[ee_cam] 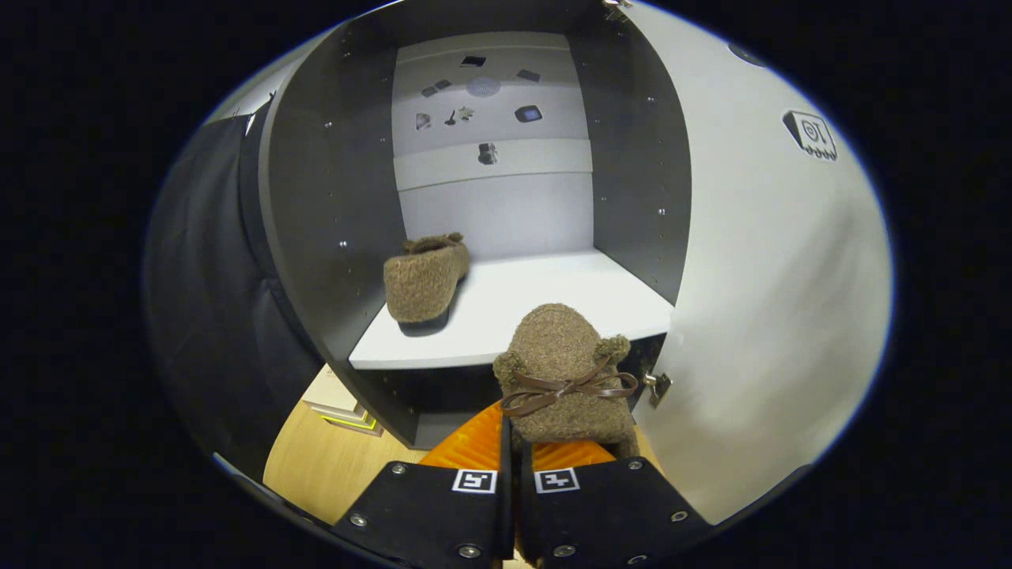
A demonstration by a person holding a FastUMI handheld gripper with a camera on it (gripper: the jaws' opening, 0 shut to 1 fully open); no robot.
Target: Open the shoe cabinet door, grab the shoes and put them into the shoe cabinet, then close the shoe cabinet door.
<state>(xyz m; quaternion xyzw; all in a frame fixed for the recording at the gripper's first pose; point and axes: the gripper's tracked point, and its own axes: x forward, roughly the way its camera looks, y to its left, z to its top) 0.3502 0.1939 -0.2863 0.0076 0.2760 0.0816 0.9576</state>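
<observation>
My gripper [515,442] is shut on a brown fuzzy shoe [565,371] with a dark brown bow, held by its heel edge with the toe pointing up toward the cabinet. The shoe hangs just in front of the white shelf [553,304] of the open shoe cabinet [332,205]. A second matching brown shoe [423,276] lies on the left part of that shelf, against the dark left wall. The cabinet door [775,276], white on its inner face, stands swung open to the right of my fingers.
A door hinge [658,385] sticks out at the door's lower inner edge, close to the held shoe. Wooden floor [324,466] lies below the cabinet, with a small flat box [344,407] at its left foot. Dark cloth [205,300] hangs left of the cabinet.
</observation>
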